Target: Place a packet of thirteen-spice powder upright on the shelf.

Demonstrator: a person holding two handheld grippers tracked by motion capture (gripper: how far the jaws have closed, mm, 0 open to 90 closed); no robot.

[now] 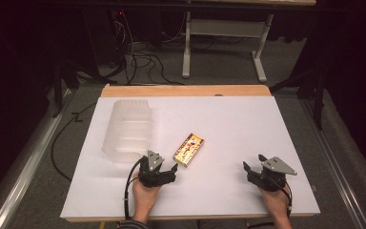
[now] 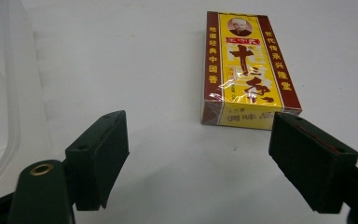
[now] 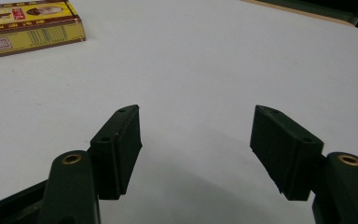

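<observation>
A flat yellow and maroon cardboard box (image 1: 189,149) printed with Chinese characters is laid face up near the middle of the white tabletop (image 1: 238,124), just right of a translucent ribbed plastic container (image 1: 127,129). The left gripper (image 1: 164,172) is held low just short of the box's near end, its jaws spread wide apart and nothing between them, probably so that the box can be straddled. The right gripper (image 1: 254,168) is held well apart over bare table, jaws likewise parted and empty, seemingly kept out of the way.
</observation>
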